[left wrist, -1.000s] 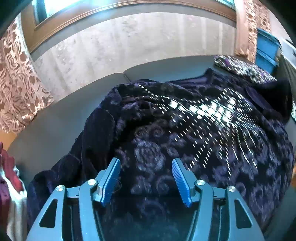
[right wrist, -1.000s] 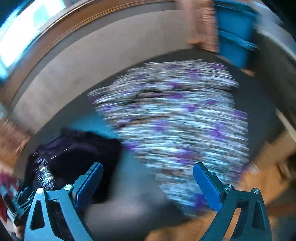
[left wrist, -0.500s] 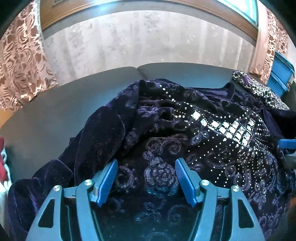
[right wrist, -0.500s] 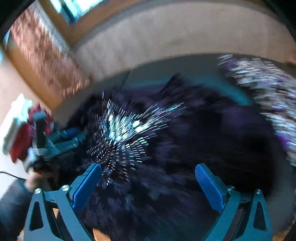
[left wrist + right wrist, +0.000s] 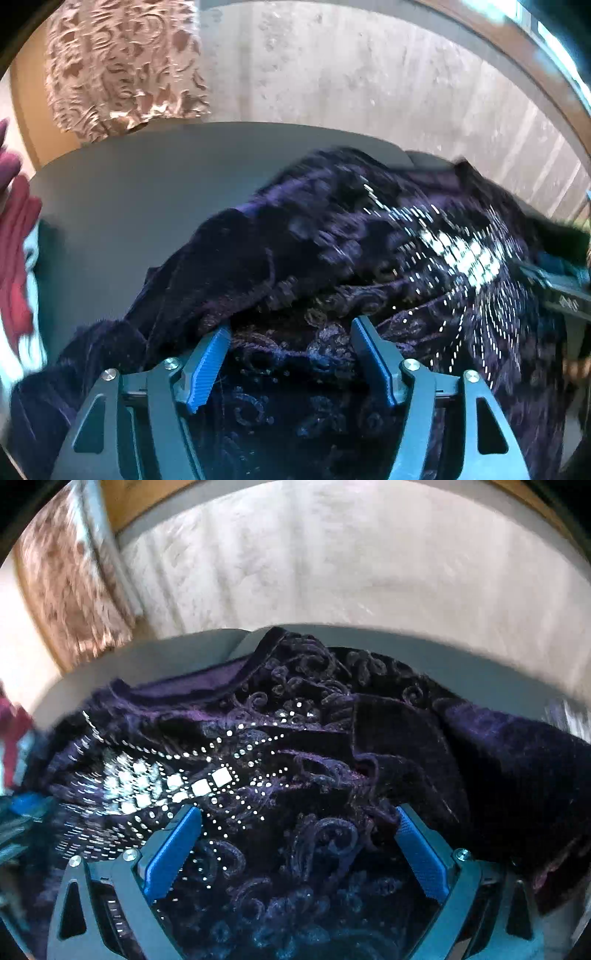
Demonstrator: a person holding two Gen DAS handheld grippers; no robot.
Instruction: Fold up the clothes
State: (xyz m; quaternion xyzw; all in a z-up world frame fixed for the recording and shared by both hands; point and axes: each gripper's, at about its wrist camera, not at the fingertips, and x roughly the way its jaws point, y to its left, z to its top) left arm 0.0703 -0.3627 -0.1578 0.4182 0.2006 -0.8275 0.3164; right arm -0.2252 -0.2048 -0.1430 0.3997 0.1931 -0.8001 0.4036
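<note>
Velvet garment (image 5: 332, 266), dark purple with raised scroll pattern and a panel of silver studs and square mirrors; lies crumpled on a grey surface (image 5: 147, 177).

Position to jaws: left gripper (image 5: 290, 354) stands over the near folds, blue pads spread apart, cloth beneath and between them but not pinched; its jaws have just been opening. Right gripper (image 5: 299, 834) likewise wide apart above the patterned velvet, nothing clamped, studded panel just beyond its left pad.

View differences: left wrist view shows a lace curtain (image 5: 125, 62) at upper left, red cloth (image 5: 16, 258) at the left edge, and part of the other gripper at the right edge. Right wrist view shows the garment's neckline edge (image 5: 255, 664) and lighter purple lining, the mirrors sharply, and a pale textured wall (image 5: 351, 561) behind.

Change from earlier frames: one second back the right wrist view faced a purple-and-white printed fabric with the velvet off to the left; now velvet fills it. Left wrist view has shifted, the curtain larger, the studded panel further right.
</note>
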